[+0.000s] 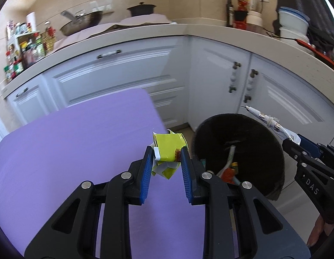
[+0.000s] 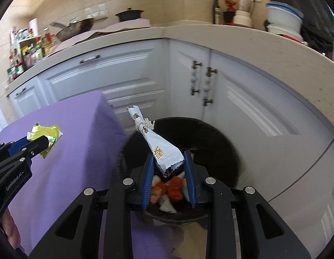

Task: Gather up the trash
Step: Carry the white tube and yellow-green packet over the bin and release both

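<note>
Above the near right part of the purple table [image 1: 69,151], the left gripper [image 1: 165,157] angles downward, its blue pads [image 1: 146,168] pressed on either side of a crumpled yellow-green carton [image 1: 169,149]. The carton is held clear of the tabletop, close to the table's right edge and just left of the black bin [image 1: 272,172] that stands on the floor beside the table.

Over the mouth of that bin, the right gripper [image 2: 169,161] also tilts downward and forward. Its jaws are closed on the wide lower end of a white wrapper [image 2: 164,153]; the wrapper narrows upward, is bound with string near its top, and sticks up and to the left, away from the fingers. Below it, inside the bin, lie orange and white scraps [image 2: 169,188], blurred.

From the left wrist view the right gripper comes in from the right edge, with the wrapper reaching out over the bin's far rim. Part of a hand [image 1: 320,231] shows beneath it. White cabinets [image 1: 128,75] and a pale counter [image 1: 210,30] run behind.
</note>
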Motion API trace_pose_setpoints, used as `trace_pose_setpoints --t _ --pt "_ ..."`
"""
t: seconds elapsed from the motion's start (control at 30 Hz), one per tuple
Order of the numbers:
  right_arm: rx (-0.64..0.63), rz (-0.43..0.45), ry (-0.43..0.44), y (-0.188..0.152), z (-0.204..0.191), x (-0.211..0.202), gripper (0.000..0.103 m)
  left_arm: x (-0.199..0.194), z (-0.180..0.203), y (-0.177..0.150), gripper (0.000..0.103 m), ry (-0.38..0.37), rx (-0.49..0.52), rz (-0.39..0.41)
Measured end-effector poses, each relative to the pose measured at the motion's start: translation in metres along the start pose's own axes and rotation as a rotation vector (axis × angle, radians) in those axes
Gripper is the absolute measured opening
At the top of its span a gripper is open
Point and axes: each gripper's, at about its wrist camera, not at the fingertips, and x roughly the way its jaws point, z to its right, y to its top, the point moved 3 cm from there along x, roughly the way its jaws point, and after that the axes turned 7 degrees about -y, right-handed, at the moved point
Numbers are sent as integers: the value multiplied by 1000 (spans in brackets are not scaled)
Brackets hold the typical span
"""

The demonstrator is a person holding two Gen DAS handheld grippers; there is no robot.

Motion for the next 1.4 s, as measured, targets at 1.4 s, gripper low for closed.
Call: trace_pose_setpoints --t 1.4 --pt "139 -46 -119 1 62 79 54 122 88 28 53 -68 78 -114"
